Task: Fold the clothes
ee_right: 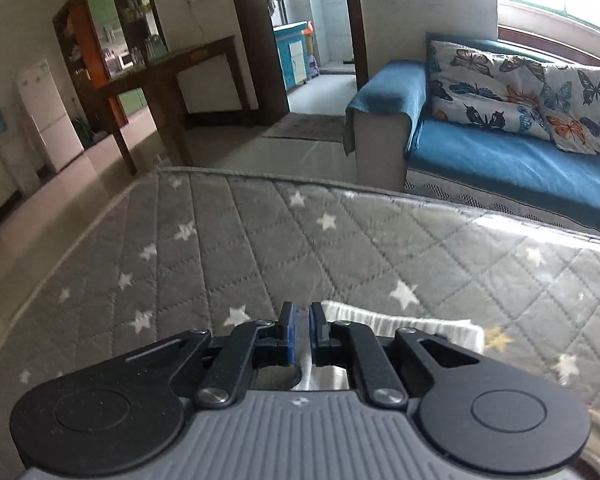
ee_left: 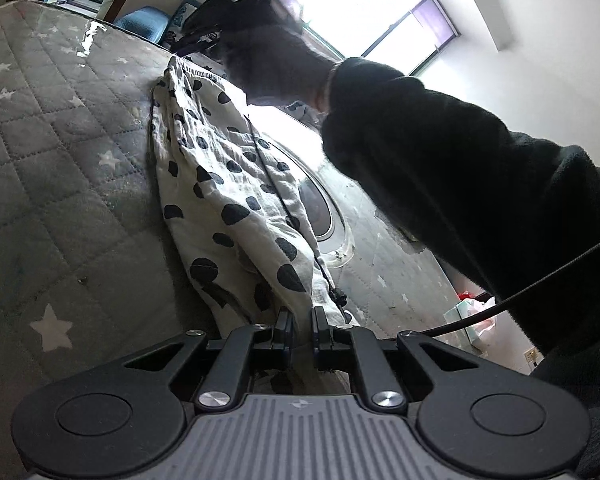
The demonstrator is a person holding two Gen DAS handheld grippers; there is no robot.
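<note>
Underneath, a grey star-quilted mattress point(ee_right: 340, 240) faces a blue sofa point(ee_right: 500, 160).

We hold the left gripper point(ee_left: 301, 322) low, jaws pinched nearly together with white cloth caught between them. Our right gripper point(ee_right: 302, 322) sits low too, blue pads point(ee_right: 291, 336) close, white fabric between them. Across the left view, our dark-sleeved right arm point(ee_left: 460, 168) reaches away toward the far edge.

No text, label, brand or number is legible in either view.
</note>
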